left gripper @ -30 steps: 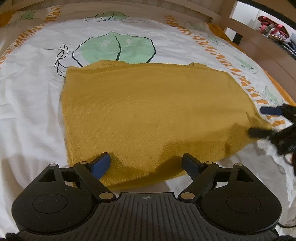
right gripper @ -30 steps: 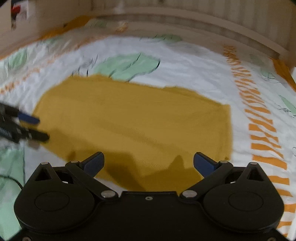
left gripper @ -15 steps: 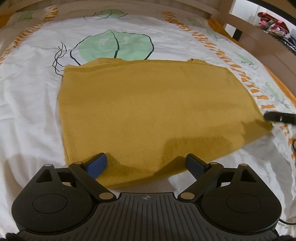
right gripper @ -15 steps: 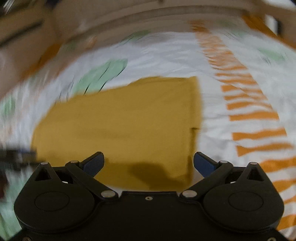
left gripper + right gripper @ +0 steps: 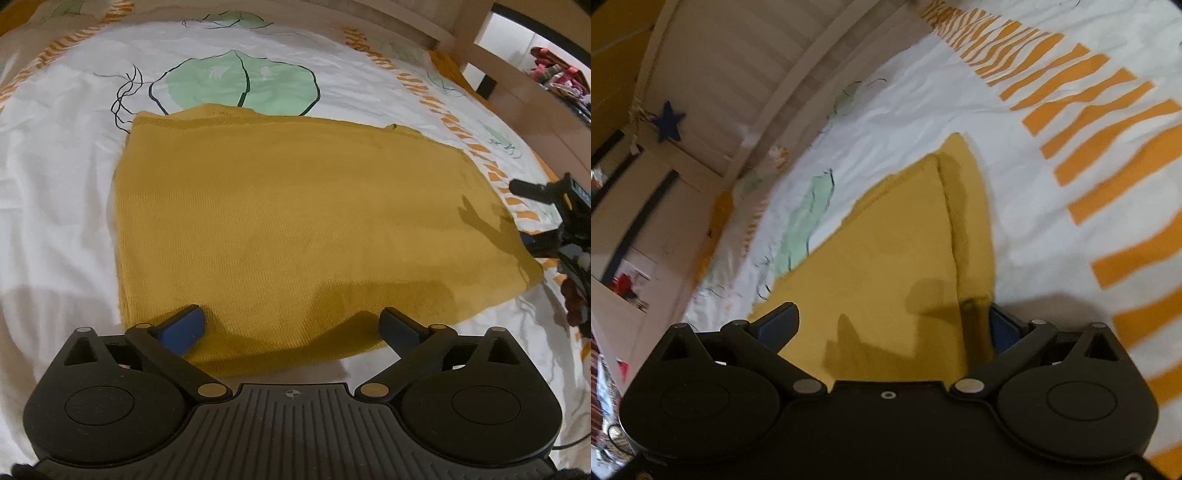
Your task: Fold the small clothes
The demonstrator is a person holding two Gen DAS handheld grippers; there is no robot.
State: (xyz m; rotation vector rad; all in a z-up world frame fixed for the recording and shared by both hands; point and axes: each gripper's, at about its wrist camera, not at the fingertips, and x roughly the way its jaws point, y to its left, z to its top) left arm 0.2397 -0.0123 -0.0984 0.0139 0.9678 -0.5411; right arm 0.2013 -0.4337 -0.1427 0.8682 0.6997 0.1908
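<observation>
A mustard-yellow knitted garment (image 5: 295, 229) lies flat, folded into a rough rectangle, on the bed. My left gripper (image 5: 291, 328) is open and empty, its fingers spread over the garment's near edge. My right gripper (image 5: 894, 325) is open and tilted, low over the garment's (image 5: 897, 251) right end, with a folded strip and its corner between the fingers. It also shows in the left wrist view (image 5: 532, 214) at the garment's right edge, fingers apart.
The bed sheet (image 5: 55, 166) is white with green leaf prints and orange stripes (image 5: 1108, 147). A wooden bed frame (image 5: 517, 85) runs along the far and right sides. A slatted headboard (image 5: 738, 92) stands beyond the sheet.
The right gripper swung round and tilted, coming in low at the garment's right end. The left gripper stayed open over the near edge. The garment has not moved.
</observation>
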